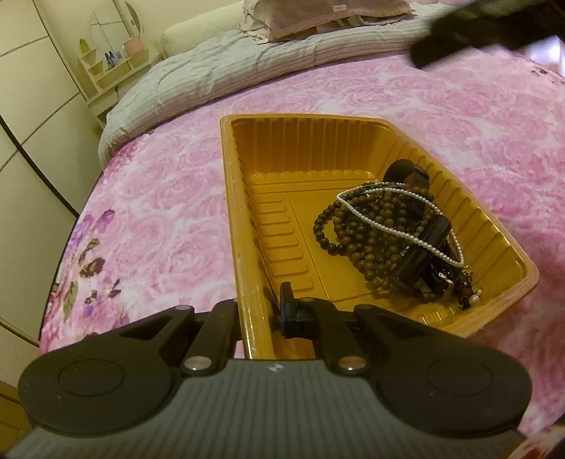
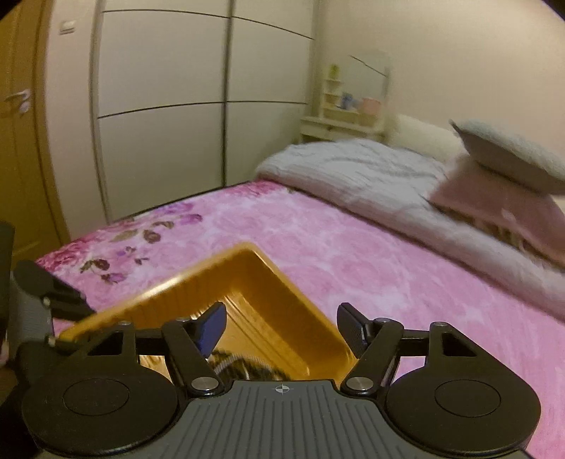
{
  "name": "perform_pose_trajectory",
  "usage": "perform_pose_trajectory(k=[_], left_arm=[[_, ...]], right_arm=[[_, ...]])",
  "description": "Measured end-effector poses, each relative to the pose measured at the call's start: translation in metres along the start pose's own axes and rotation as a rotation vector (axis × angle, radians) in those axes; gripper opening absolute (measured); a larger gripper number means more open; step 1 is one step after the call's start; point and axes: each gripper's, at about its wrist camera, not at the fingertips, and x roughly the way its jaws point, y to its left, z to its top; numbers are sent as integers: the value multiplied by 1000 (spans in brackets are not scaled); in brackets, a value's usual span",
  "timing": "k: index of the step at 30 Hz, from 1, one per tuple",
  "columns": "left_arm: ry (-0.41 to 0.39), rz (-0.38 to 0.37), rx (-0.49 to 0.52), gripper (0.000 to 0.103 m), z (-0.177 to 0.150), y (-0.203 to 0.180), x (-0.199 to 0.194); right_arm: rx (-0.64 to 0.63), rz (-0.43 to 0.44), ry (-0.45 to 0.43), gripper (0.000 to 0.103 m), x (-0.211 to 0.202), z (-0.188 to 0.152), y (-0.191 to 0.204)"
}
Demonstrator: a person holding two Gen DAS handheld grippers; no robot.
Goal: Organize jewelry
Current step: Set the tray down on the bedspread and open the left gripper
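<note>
A gold plastic tray (image 1: 268, 141) lies on the pink bed. In its right half lies a heap of dark wooden bead strands (image 1: 356, 229), a white pearl necklace (image 1: 388, 222) and black bangles (image 1: 420, 257). My left gripper (image 1: 261, 310) is shut on the tray's near left wall, one finger inside and one outside. In the right wrist view my right gripper (image 2: 282, 328) is open and empty above the tray's corner (image 2: 279, 293), with some beads (image 2: 243, 367) showing below it. The left gripper (image 2: 53, 296) shows at that view's left edge.
A pink floral blanket (image 1: 441, 106) covers the bed. A grey duvet (image 1: 219, 70) and pillows (image 2: 512, 159) lie at the head end. A wardrobe (image 2: 169, 106) and a small shelf with a mirror (image 2: 353, 102) stand beyond. A dark blurred shape (image 1: 476, 28) crosses the top right.
</note>
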Motion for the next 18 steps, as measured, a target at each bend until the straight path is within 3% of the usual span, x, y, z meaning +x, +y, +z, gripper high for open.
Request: perform_pose_trajectory(k=[6,11,13,14,15,18], left_arm=[[9,-41,-48,7,-7,10,6],[5,-63,-110,11,-16,17,7],[-5,-65,-154,20,-21,21,6],[-15,-68,-176,34,-24,23,5],[-31,-75,-205,40,-28,26,3],[-50,-86,-267,40,-36,31,-3]], right_arm=[[266,-41,44,70,-26,-54,-20],[372,-78,105,70,-40,-91,-24],[409,-88,115,70,-47,-100,-25],[422,-94,117,70,-50,-104,-26],[436,-103,119,70,-53,-108,-26],[459,-126,129,70,-63,-118,-23]])
